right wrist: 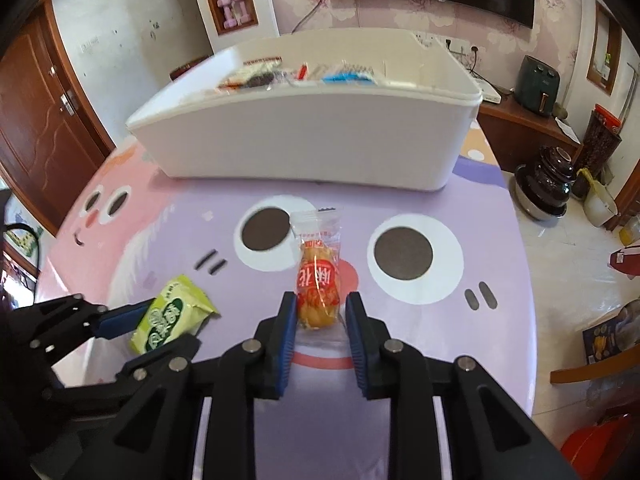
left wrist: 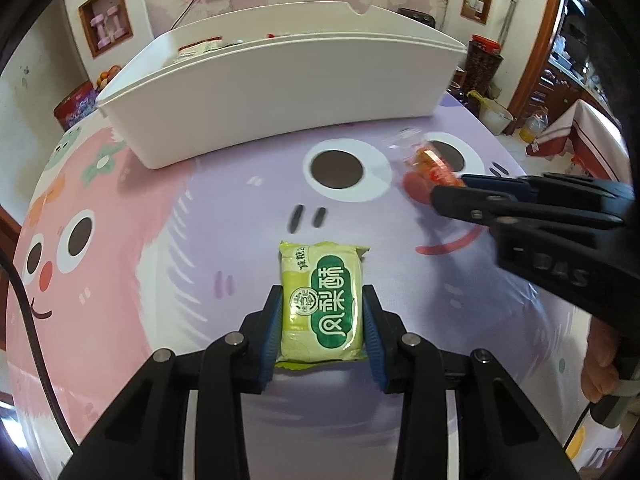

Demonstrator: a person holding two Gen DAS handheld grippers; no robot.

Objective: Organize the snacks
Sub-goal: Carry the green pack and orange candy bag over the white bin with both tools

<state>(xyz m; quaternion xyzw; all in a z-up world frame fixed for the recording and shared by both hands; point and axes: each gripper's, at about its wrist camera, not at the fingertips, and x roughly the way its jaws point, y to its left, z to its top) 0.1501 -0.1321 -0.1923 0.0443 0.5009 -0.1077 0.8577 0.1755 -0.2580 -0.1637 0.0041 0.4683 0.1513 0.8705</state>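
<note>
Two claws: left claw (left wrist: pixel 322 320) clamps green pastry pack (left wrist: pixel 320 304); right claw (right wrist: pixel 320 320) straddles orange snack (right wrist: pixel 319 286) loosely (pre-grasp), white bin (right wrist: pixel 312 136) upper centre awaiting both.

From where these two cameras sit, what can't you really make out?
- Contents of the white plastic bin: its front wall hides most of them in both views; those showing are blurred.
- Orange twist snack in a clear wrapper: motion-blurred in the left view.
- Green pastry packet: partly covered by the left gripper in the right view.

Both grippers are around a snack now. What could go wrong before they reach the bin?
The right gripper brackets only the orange snack's lower end; gaps show, so it may slip. The green packet sits between the left gripper's fingers and could crush. The white bin's wall is tall; carried snacks may clip it.
</note>
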